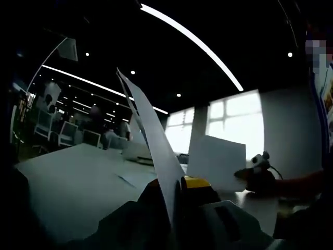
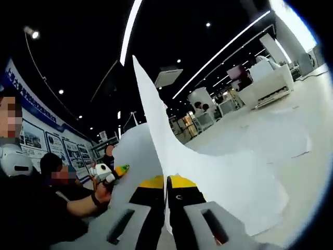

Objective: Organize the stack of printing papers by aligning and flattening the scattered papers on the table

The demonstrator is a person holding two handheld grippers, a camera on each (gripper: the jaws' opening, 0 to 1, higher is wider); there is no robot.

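Note:
My left gripper (image 1: 174, 191) is shut on the lower edge of white printing paper (image 1: 153, 135), which rises edge-on from the jaws above the white table (image 1: 67, 182). A further white sheet (image 1: 216, 161) stands to the right, with the right gripper (image 1: 258, 172) at its far edge. My right gripper (image 2: 166, 183) is shut on a curved bundle of paper (image 2: 156, 120) that peaks high and fans down onto the table (image 2: 307, 172). The bundle's left part reaches toward the left gripper (image 2: 106, 174), held by a hand (image 2: 100, 197). Flat sheets (image 2: 281, 143) lie on the table.
A white box-like machine (image 2: 270, 83) stands at the table's far end, also seen as a pale box (image 1: 136, 151). Chairs (image 1: 65, 133) and desks stand beyond the table. A seated person (image 2: 52, 177) is close on the left. A bright window (image 1: 234, 125) lies behind.

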